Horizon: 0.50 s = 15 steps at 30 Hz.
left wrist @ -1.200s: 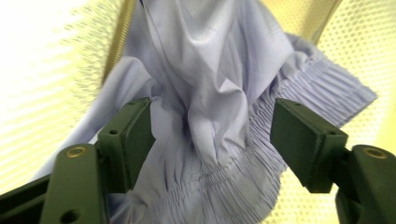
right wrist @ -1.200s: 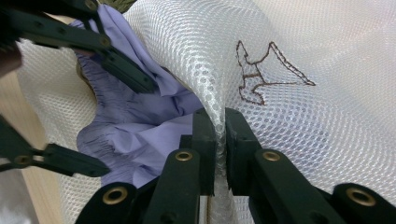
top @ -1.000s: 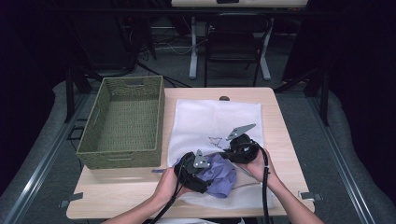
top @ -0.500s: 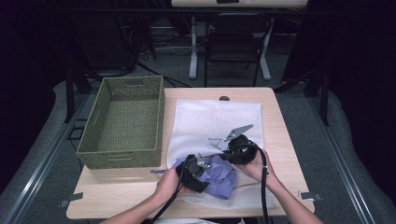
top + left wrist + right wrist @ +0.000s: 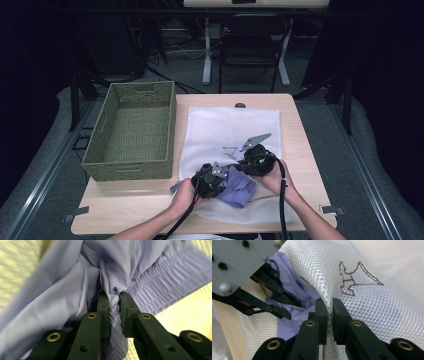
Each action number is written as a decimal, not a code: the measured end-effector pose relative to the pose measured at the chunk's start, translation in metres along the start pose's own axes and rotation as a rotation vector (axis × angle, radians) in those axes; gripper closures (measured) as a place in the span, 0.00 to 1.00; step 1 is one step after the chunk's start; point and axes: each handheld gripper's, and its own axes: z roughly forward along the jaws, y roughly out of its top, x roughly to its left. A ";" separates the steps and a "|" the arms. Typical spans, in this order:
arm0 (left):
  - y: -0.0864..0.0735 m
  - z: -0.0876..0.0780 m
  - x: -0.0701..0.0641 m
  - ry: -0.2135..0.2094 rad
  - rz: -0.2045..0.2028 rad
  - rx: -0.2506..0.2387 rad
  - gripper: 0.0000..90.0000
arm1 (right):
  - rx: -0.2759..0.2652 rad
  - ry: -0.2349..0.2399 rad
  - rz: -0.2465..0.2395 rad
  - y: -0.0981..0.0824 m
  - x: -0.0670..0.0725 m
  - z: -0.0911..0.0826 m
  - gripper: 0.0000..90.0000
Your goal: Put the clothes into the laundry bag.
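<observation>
The person is working at the near edge of the wooden table (image 5: pixel 150 210), holding one gripper in each hand.

Left gripper (image 5: pixel 212 177): in the left gripper view its jaws have just been closing and are now pinching a gathered fold of the lavender garment (image 5: pixel 62 290), beside the ribbed elastic band (image 5: pixel 160 282). The pads are pressing on the cloth from both sides, with the fold bunching above them at 12 o'clock.

Right gripper (image 5: pixel 252 162): in the right gripper view its jaws are standing together on a raised ridge of the white mesh bag (image 5: pixel 387 315). The mesh is draping away toward 3 o'clock, carrying a brown stitched outline (image 5: pixel 354 280) at about 1 o'clock from the jaw tips. In that same view the left gripper is lying at 9 to 10 o'clock, with the garment under the lifted mesh.

Position of the work: in the high view the garment (image 5: pixel 240 187) is lying crumpled on the near part of the bag (image 5: pixel 230 127), between the two grippers. The bag is lying flat on the right half of the table.

Surroundings: a green woven basket (image 5: pixel 131 167) is standing at 9 o'clock from the bag, just beside it. A small dark object (image 5: pixel 240 105) is sitting at the far table edge, at 12 o'clock from the bag.
</observation>
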 end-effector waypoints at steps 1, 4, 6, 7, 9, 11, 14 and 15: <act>0.000 -0.001 0.000 0.015 -0.018 -0.029 0.90 | -0.005 0.000 -0.002 0.000 0.000 -0.001 0.94; 0.001 -0.001 0.002 0.046 -0.056 -0.094 0.90 | -0.022 -0.004 0.002 0.002 0.000 -0.004 0.94; 0.000 0.004 0.004 0.041 -0.068 -0.082 0.89 | -0.025 -0.001 0.004 0.002 0.000 -0.004 0.94; -0.001 0.006 0.005 0.044 -0.067 -0.068 0.88 | -0.017 0.001 0.004 0.002 0.000 -0.003 0.94; -0.004 0.010 0.007 0.035 -0.071 -0.059 0.85 | -0.003 0.007 0.007 0.001 0.000 0.000 0.94; -0.003 0.008 0.007 0.031 -0.058 -0.051 0.83 | 0.009 0.009 0.005 -0.001 0.000 0.004 0.94; -0.002 0.004 0.007 0.017 -0.043 -0.041 0.75 | 0.013 0.011 0.004 -0.002 -0.001 0.005 0.94; -0.002 0.003 0.006 0.015 -0.040 -0.037 0.71 | 0.012 0.011 0.004 -0.002 -0.001 0.004 0.94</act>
